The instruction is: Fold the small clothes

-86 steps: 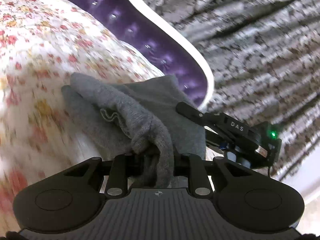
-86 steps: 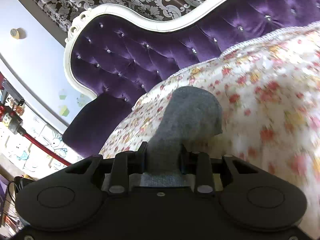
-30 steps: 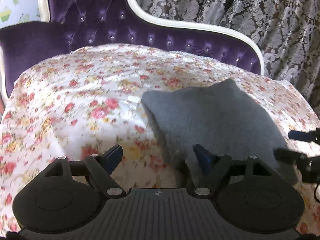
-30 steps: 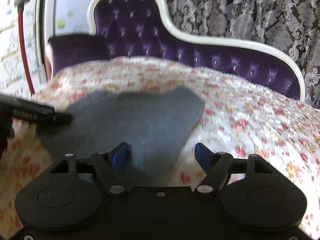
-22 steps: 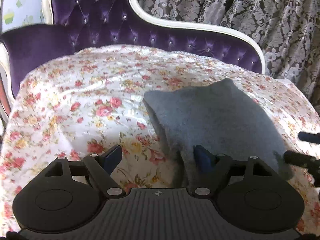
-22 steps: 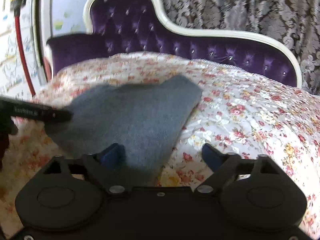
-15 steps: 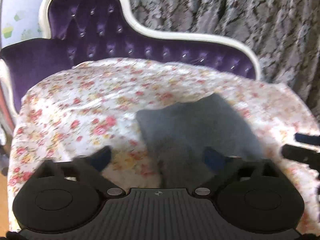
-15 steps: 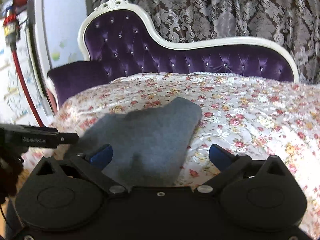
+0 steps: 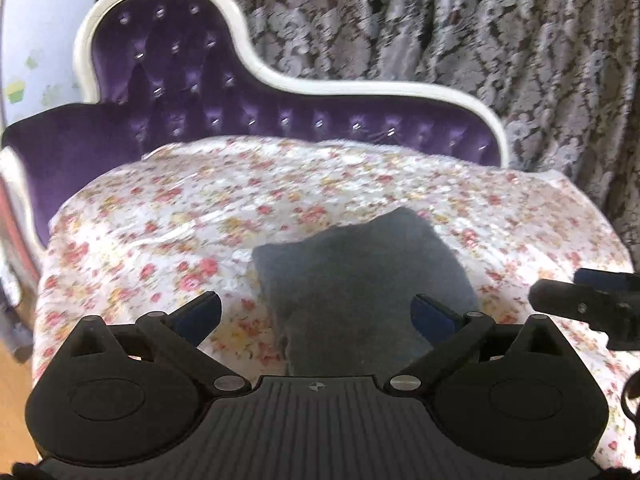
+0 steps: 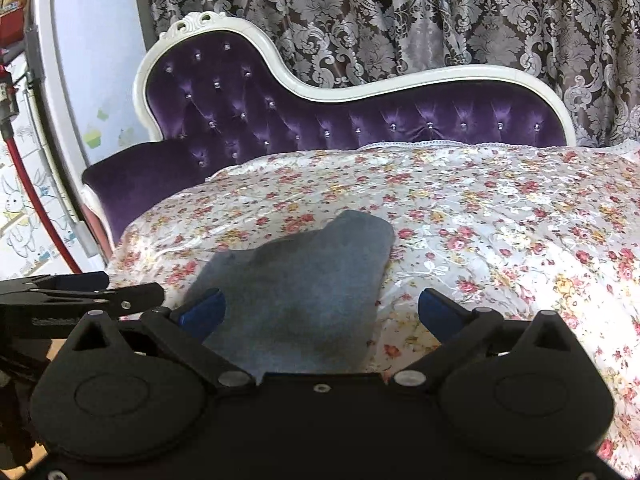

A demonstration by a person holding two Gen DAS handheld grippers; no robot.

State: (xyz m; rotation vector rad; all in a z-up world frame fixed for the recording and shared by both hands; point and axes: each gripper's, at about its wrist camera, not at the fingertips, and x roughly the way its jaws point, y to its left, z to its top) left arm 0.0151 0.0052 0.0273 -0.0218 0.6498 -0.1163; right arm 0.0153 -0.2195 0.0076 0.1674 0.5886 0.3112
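Both grippers, left gripper [image 9: 316,312] and right gripper [image 10: 322,310], are hovering wide apart, holding nothing. Grey garment [image 10: 296,296] is lying flat on the floral bedspread [image 10: 500,224]; the fold is probably finishing, with picking another piece likely next.

Hardly any writing to call here.
On the left claw [image 10: 80,300], seen from the right wrist camera, a pale line of lettering runs along its black arm, too small and blurred to read. A red box [image 10: 12,20] at the far left edge carries a light label, also unreadable. Nothing else bears text.
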